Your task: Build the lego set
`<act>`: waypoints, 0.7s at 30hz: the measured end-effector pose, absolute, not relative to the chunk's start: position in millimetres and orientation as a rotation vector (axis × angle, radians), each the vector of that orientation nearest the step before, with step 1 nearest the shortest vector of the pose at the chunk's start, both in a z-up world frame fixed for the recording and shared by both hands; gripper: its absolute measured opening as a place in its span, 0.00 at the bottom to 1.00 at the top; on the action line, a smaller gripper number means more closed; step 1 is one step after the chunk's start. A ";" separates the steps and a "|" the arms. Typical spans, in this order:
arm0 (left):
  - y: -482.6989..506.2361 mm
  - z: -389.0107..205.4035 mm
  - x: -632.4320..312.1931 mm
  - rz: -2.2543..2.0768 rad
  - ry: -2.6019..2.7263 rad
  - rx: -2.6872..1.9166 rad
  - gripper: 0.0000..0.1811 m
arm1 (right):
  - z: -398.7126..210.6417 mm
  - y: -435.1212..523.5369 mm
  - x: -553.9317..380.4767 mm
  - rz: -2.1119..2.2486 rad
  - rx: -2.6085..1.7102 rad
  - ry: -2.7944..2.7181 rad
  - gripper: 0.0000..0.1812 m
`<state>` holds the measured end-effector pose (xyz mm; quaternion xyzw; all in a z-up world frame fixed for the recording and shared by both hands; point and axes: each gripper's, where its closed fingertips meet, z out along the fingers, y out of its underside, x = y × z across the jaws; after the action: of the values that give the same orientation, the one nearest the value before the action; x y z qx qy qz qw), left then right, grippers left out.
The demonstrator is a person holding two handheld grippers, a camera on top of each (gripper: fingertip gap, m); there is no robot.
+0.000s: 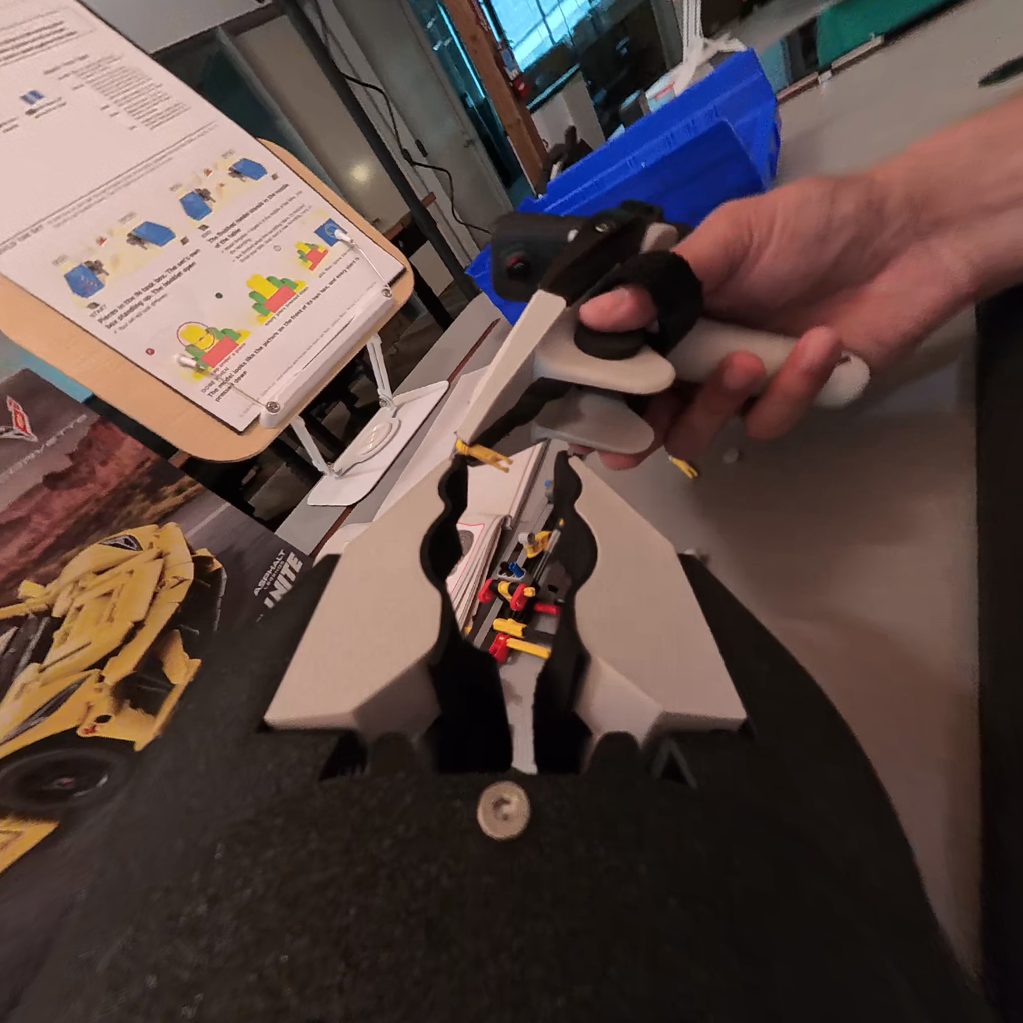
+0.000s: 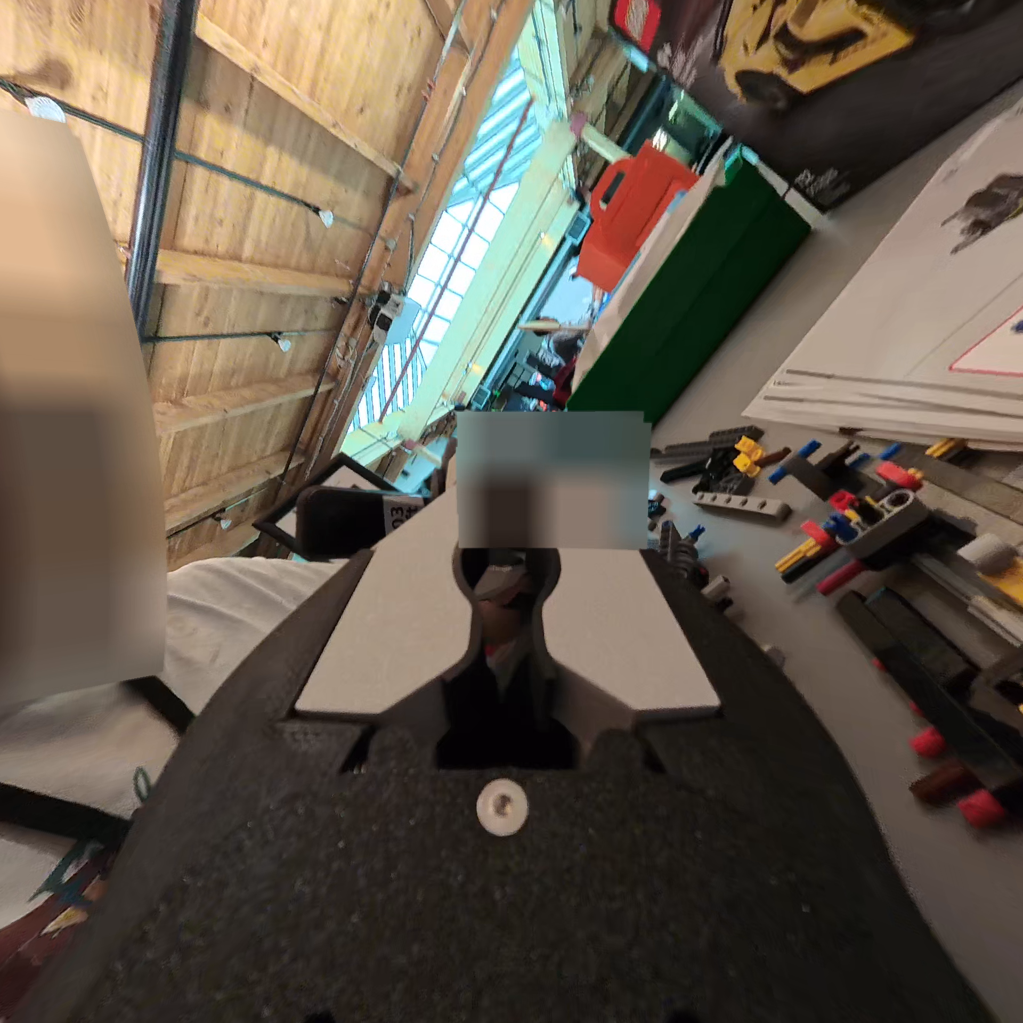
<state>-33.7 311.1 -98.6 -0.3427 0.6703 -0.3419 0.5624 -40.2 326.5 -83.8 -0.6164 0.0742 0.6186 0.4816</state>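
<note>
So the right gripper (image 1: 470, 445) is pinching a yellow pin (image 1: 482, 454) in its fingers up at 12 o'clock. Left gripper (image 1: 506, 498) fingers sit slightly apart, holding nothing, over the lego pieces (image 1: 517, 603) on the desk (image 1: 802, 581).

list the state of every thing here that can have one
left gripper, jaws open, empty
right gripper, jaws shut on yellow pin
instruction booklet, open, flat on the table
instruction sheet, propped up, tilted
partial build, unfinished, lying on the table
</note>
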 end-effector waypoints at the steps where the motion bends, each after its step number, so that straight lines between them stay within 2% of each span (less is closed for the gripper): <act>1: 312.7 -95.3 -33.0 -0.826 1.551 -0.830 0.16 | -80.2 327.6 -39.1 1.486 -1.475 0.186 0.02; 10: 318.9 -80.7 -34.9 -0.872 1.466 -0.840 0.02 | -77.0 326.6 -42.7 1.445 -1.461 0.164 0.02; 21: 307.9 -79.5 -42.7 -0.713 1.515 -0.624 0.01 | -76.2 314.8 -50.6 1.532 -1.498 0.076 0.03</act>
<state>-42.7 307.9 -79.5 -0.2721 0.6606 -0.3108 0.6269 -50.6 314.8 -76.2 -0.6136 0.0311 0.6275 0.4783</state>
